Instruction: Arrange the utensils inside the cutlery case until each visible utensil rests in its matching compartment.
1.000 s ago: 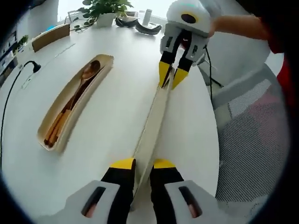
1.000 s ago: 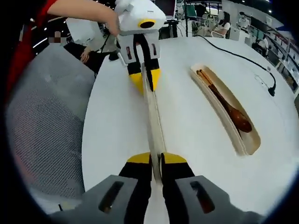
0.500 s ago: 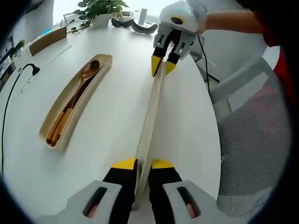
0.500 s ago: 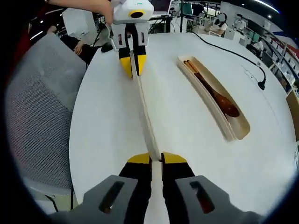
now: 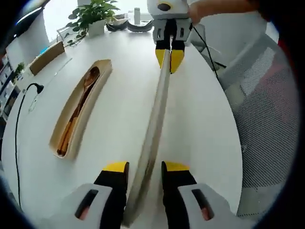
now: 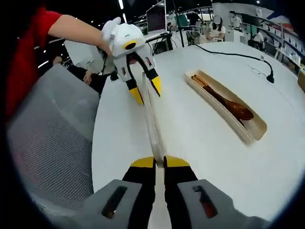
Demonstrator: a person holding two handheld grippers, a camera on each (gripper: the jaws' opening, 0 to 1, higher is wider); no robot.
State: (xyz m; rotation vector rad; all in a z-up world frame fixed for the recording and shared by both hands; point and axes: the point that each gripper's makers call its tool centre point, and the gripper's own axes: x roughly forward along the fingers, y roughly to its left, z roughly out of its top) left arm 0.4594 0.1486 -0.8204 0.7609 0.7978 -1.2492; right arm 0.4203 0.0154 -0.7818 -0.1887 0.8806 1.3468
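Note:
A long cream case lid (image 5: 157, 114) runs edge-on across the white table between both grippers. My left gripper (image 5: 146, 167) is open, its yellow-tipped jaws spread on either side of the lid's near end. My right gripper (image 5: 169, 59) is shut on the far end. In the right gripper view my right gripper (image 6: 159, 162) pinches the lid (image 6: 151, 124), and my left gripper (image 6: 146, 91) stands open around the other end. The cream case tray (image 5: 97, 67) (image 6: 252, 138) lies beside them, holding a wooden spoon (image 5: 88, 81) (image 6: 233, 107) and chopsticks (image 5: 66, 138) (image 6: 200, 78).
A grey mesh chair (image 5: 267, 119) (image 6: 52, 157) stands at the table's curved edge. A black cable (image 5: 19, 114) (image 6: 238, 53) crosses the far side of the table. A potted plant (image 5: 93, 14) and a wooden block (image 5: 45, 51) sit at the back.
My left gripper has opened and let go of the lid's end. My right gripper still holds its end. Both cameras have shifted.

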